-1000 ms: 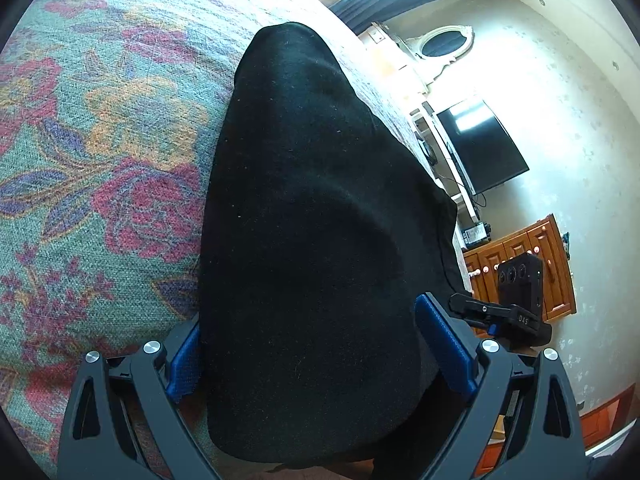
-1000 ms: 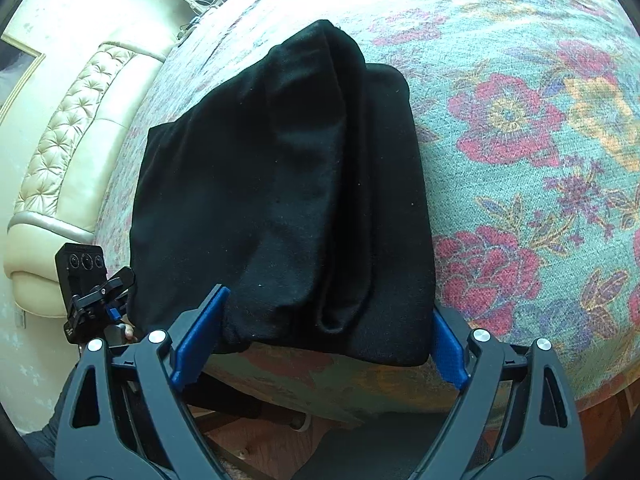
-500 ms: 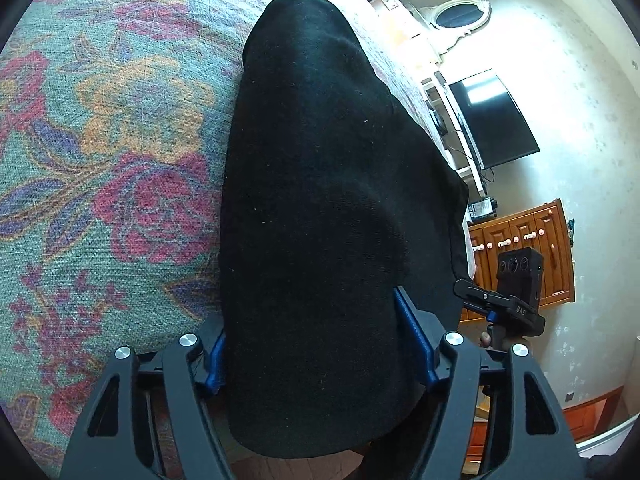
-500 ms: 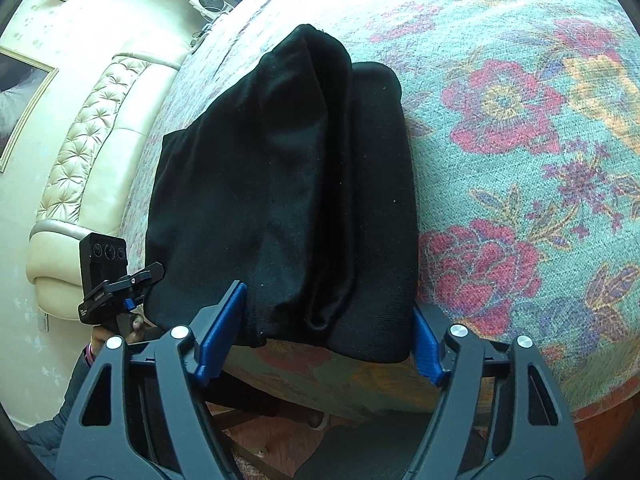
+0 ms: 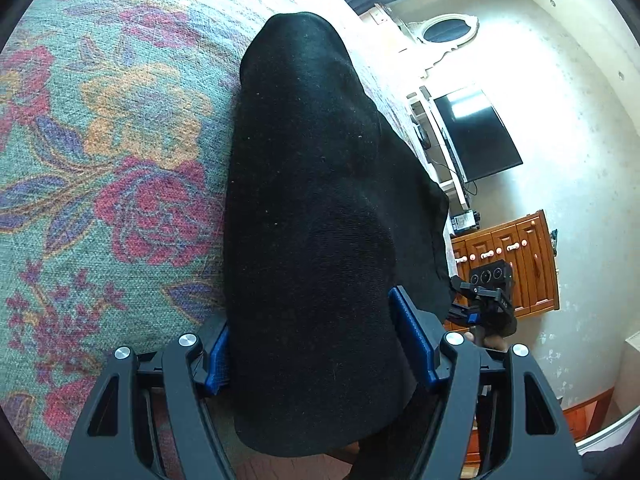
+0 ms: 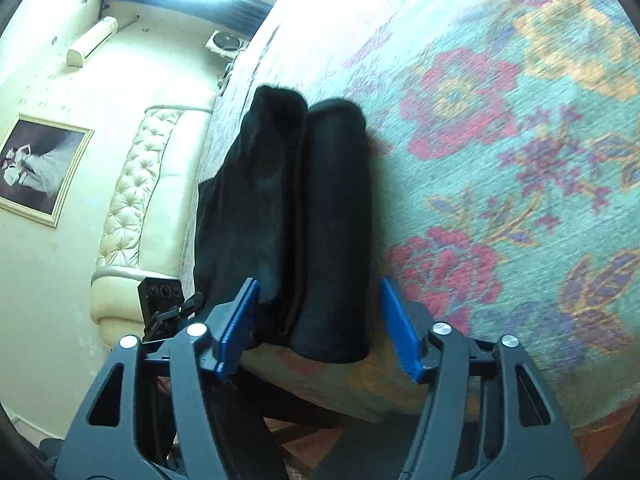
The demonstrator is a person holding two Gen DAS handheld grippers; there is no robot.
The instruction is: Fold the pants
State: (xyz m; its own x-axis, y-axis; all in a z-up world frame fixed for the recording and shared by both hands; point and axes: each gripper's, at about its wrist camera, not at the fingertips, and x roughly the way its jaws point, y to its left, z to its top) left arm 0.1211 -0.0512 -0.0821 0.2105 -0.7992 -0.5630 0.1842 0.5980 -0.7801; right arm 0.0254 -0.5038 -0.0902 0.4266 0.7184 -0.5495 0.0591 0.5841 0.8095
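Note:
Black pants [image 5: 316, 216] lie folded lengthwise on a floral bedspread [image 5: 100, 152], their near end hanging over the bed's front edge. My left gripper [image 5: 316, 348] has its blue pads on both sides of that near end and squeezes the bunched cloth. In the right wrist view the pants [image 6: 304, 216] run away from me in two long folds. My right gripper [image 6: 320, 328] is open at the bed edge, its pads straddling the near end with a gap to the cloth on the right. Each gripper shows in the other's view: right [image 5: 488, 296], left [image 6: 164, 304].
The floral bedspread [image 6: 500, 160] stretches right of the pants. A padded cream headboard [image 6: 132, 200] and a framed picture [image 6: 40, 172] stand on one side. A TV [image 5: 476, 136] and wooden cabinet [image 5: 516, 264] stand on the other. Wooden floor shows below the bed edge.
Both grippers' jaws have narrowed around the pants' near end. The left pads came in against the cloth. The right wrist view swung and now shows the pants narrower and bunched.

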